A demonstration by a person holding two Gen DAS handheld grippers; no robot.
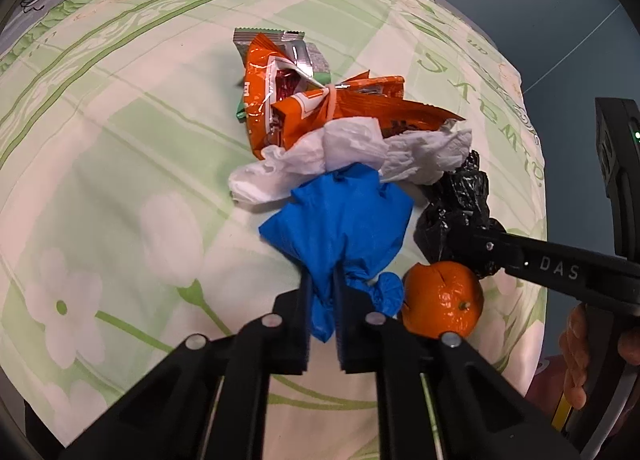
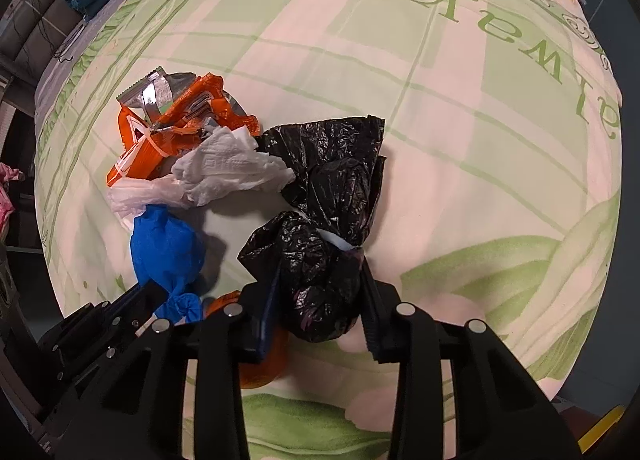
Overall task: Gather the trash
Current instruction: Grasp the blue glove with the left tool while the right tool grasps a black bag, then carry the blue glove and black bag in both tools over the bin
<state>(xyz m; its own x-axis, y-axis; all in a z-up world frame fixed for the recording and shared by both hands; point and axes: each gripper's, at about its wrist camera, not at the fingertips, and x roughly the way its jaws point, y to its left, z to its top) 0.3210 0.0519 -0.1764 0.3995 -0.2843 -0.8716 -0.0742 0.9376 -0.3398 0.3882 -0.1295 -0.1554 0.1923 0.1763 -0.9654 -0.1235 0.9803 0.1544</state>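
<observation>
Trash lies heaped on a bed (image 1: 120, 140) spread with a green floral sheet. The left hand-held gripper (image 1: 322, 292) is clamped on a crumpled blue glove (image 1: 340, 220) at the pile's near edge. The right hand-held gripper (image 2: 320, 292) pinches a black plastic bag (image 2: 328, 196) just to its right. Orange wrappers (image 1: 320, 108) and white tissue (image 1: 352, 156) sit farther off, a mandarin (image 1: 442, 300) close by. Both grasps look made, so the next move is likely lifting the two pieces clear without dragging the tissue.

"DAS" on the right tongs (image 1: 472, 238); seemingly "always" on the bedsheet (image 2: 500, 20).
</observation>
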